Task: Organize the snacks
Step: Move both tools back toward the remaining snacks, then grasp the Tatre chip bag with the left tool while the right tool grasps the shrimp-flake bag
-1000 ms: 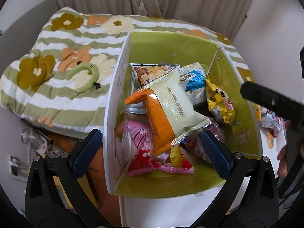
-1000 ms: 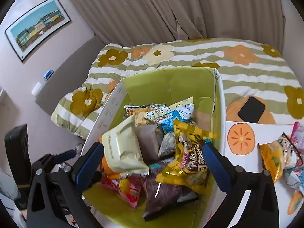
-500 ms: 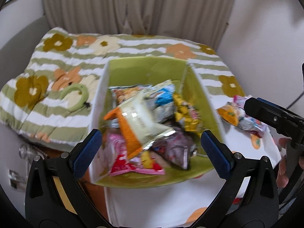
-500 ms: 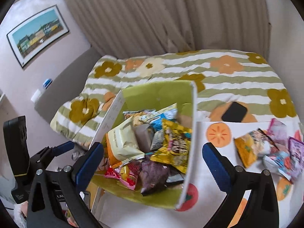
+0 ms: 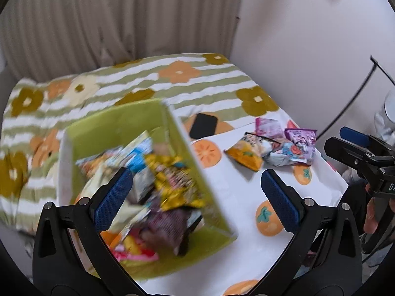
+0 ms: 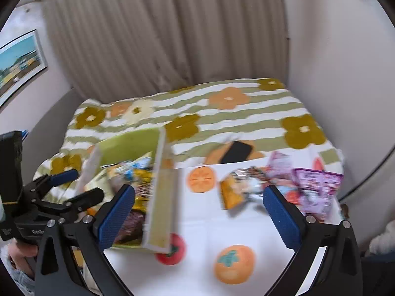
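Observation:
A green box [image 5: 118, 120] [image 6: 161, 207] full of snack packets stands at the left of a white cloth with orange fruit prints [image 5: 222, 190] [image 6: 209, 224]. Loose packets lie at the cloth's right: an orange one [image 5: 243, 153] [image 6: 229, 192], a silver-blue one [image 5: 284, 153] and purple ones [image 5: 300, 137] [image 6: 316, 185]. My left gripper [image 5: 195, 194] is open and empty, above the box's right wall. My right gripper [image 6: 198, 214] is open and empty, above the cloth between box and loose packets. Each gripper shows at the other view's edge. Both views are blurred.
A striped flower blanket [image 5: 172, 83] [image 6: 222, 113] covers the bed behind. A black phone [image 5: 203, 125] [image 6: 235, 151] lies on it just beyond the cloth. Curtains and walls stand behind and to the right. A framed picture [image 6: 19, 61] hangs at the left.
Both grippers have pulled back from the box and swung right. The loose packets and phone have come into the left view. Both stay open and empty.

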`<state>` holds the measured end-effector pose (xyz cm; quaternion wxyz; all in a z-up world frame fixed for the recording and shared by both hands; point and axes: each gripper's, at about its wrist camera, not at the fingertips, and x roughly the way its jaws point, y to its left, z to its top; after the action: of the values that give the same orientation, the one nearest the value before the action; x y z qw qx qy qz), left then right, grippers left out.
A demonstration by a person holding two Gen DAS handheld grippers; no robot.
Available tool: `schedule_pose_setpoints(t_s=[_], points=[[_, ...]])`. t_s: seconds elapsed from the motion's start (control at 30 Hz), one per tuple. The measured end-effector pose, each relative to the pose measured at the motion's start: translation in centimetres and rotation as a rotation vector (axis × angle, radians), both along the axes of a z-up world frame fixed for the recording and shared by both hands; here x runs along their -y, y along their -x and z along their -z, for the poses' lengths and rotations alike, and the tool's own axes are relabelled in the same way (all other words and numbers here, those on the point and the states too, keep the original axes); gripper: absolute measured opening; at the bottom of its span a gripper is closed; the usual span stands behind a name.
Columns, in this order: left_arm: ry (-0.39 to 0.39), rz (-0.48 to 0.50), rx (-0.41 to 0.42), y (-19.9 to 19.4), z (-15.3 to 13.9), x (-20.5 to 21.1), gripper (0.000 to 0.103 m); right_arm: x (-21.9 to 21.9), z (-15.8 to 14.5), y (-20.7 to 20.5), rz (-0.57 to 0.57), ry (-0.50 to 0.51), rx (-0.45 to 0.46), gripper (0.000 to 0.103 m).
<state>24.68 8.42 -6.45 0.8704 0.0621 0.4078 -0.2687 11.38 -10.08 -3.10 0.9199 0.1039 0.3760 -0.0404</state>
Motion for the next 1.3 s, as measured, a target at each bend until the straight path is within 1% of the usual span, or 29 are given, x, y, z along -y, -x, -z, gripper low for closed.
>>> schedule_pose_setpoints(t_s=[0.2,0.33,0.43,0.53,0.6,0.67,0.7,0.8,0.9,1.0,1.03,1.1,1.2,1.3], points=[[-0.04,0.103,0.018,-2.2,-0.2,6.9,0.103,5.3,0.8,0.0,0.111,-0.019,-0.009,0.103],[-0.093,0.168,-0.004,-4.5,0.9,12.0,0.103,8.7,2.2,-0.8,0.166,-0.067,-0.037,0.103],[-0.143,0.227,-0.04,-6.5,2.4,15.6,0.103,10.8,3.6,-1.6,0.198,-0.085,-0.061,0.103],[-0.235,0.284,-0.089,-8.5,4.8,19.1,0.103,12.9,5.4,-2.6,0.225,-0.105,-0.098,0.103],[-0.324,0.323,-0.119,-9.6,6.9,21.3,0.103,14.2,7.1,-3.5,0.23,-0.132,-0.135,0.103],[-0.38,0.356,-0.134,-10.0,8.5,22.6,0.103,14.8,8.3,-4.2,0.227,-0.144,-0.166,0.103],[-0.402,0.391,-0.167,-10.4,9.7,23.5,0.103,15.1,9.1,-4.6,0.227,-0.149,-0.183,0.103],[-0.43,0.462,-0.248,-11.0,12.2,24.5,0.103,15.6,10.5,-5.3,0.224,-0.167,-0.209,0.103],[-0.46,0.496,-0.275,-11.6,14.2,25.7,0.103,16.1,11.7,-6.3,0.217,-0.184,-0.235,0.103],[-0.465,0.54,-0.319,-12.0,15.8,26.9,0.103,16.3,12.6,-7.0,0.213,-0.19,-0.249,0.103],[-0.473,0.555,-0.334,-12.0,16.3,27.3,0.103,16.3,12.8,-7.3,0.208,-0.194,-0.254,0.102],[-0.49,0.579,-0.369,-12.1,17.4,28.0,0.103,16.3,13.4,-7.8,0.197,-0.196,-0.269,0.094],[-0.491,0.61,-0.396,-11.9,18.3,28.9,0.103,16.2,14.5,-8.3,0.187,-0.205,-0.291,0.088],[-0.519,0.632,-0.395,-11.3,19.3,29.5,0.103,16.0,15.1,-8.5,0.182,-0.202,-0.302,0.088]])
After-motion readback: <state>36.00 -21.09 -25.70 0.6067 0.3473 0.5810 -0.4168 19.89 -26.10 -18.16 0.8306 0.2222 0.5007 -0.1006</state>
